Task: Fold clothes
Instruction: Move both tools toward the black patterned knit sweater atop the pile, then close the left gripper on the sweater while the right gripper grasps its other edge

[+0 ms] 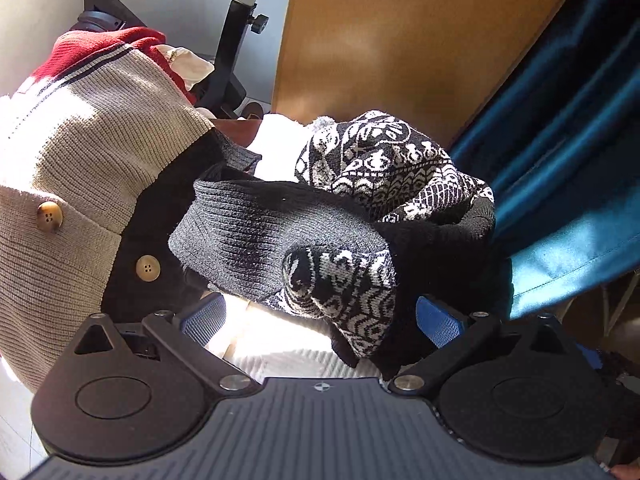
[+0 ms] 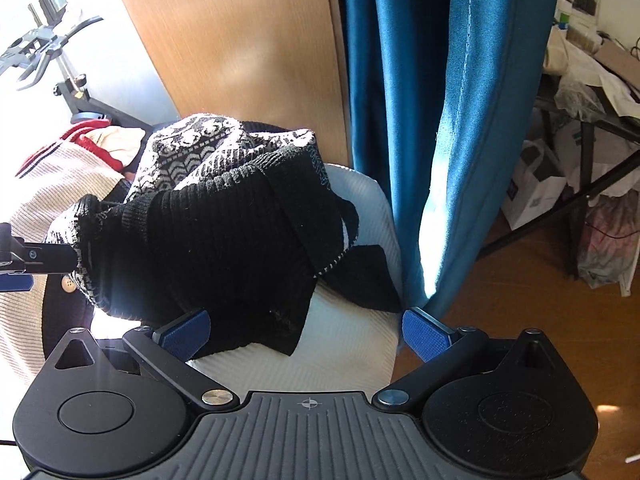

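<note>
**Bunched black-and-white sweater lying on a white surface between two wide-spread grippers**

Filling the background are a wooden panel (image 2: 248,40) and a teal curtain (image 2: 452,120), seen behind the work area in both wrist views. A beige ribbed cardigan (image 1: 92,152) with a dark placket and light buttons is heaped at the left, with a red knit (image 1: 108,42) behind it. The patterned black-and-white sweater (image 1: 360,184) is seen crumpled on a white textured surface (image 2: 340,360), beside the cardigan and in front of the curtain.

The left gripper (image 1: 320,320) is held wide open, a fold of the sweater drooping between its blue pads without being pinched. The right gripper (image 2: 306,330) is likewise spread wide, the black ribbed edge of the sweater hanging down next to its left pad; nothing is clamped by it. At the left edge of the right wrist view, part of the left gripper is seen against the sweater.
</note>
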### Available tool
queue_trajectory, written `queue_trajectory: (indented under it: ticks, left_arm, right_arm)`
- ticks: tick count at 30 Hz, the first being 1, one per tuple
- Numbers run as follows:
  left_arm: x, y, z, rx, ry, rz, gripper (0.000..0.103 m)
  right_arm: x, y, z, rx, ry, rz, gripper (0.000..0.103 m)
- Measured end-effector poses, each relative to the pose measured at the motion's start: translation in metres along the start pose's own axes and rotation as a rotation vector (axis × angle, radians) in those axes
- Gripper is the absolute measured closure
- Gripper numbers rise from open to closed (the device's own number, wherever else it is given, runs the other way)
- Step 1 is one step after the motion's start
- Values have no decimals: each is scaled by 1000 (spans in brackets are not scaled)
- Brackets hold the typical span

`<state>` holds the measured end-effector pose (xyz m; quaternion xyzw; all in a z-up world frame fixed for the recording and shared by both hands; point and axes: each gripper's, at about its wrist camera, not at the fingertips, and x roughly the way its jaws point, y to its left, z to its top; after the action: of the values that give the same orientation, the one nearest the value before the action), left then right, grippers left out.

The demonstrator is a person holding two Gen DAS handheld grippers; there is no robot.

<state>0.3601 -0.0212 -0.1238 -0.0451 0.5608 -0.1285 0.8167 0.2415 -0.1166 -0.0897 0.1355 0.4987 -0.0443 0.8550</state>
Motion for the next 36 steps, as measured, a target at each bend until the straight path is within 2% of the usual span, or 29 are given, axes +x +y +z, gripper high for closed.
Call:
queue_trajectory:
  ticks: [4, 5, 6, 8, 9, 11, 14, 19, 24, 27, 30, 36]
  left_arm:
    - [28, -3, 9, -50, 26, 0, 3]
    - [28, -2, 9, -61, 4, -5, 18]
    - [27, -2, 9, -69, -14, -11, 38]
    - [20, 3, 9, -94, -39, -29, 55]
    - [16, 8, 9, -111, -53, -41, 67]
    - [5, 19, 7, -153, -84, -51, 77]
    - [-21, 38, 3, -214, -162, -44, 80]
    - [-67, 67, -9, -317, -284, -30, 81]
    - [-101, 94, -27, -376, -394, 48, 82]
    - [-100, 114, -45, -454, -380, 72, 84]
    - [-90, 126, -61, -485, -353, 127, 86]
    - [-68, 126, -72, -412, -303, 177, 86]
  right_arm:
    - [2, -8, 0, 12, 8, -6, 1]
    - [2, -10, 0, 15, 10, -8, 1]
    - [3, -12, -1, 20, 15, -7, 1]
    - [6, -19, -1, 35, 27, -5, 1]
    - [7, -22, -2, 42, 33, -4, 1]
    - [11, -28, -3, 65, 51, 4, 1]
    - [16, -32, -2, 93, 75, 25, 1]
    - [24, -22, 4, 52, 87, 63, 1]
    - [34, 3, 9, -38, 79, 115, 1]
    - [43, 19, 9, -111, 59, 183, 1]
    - [54, 33, 9, -161, 37, 243, 1]
    - [86, 38, 24, -108, 6, 209, 1]
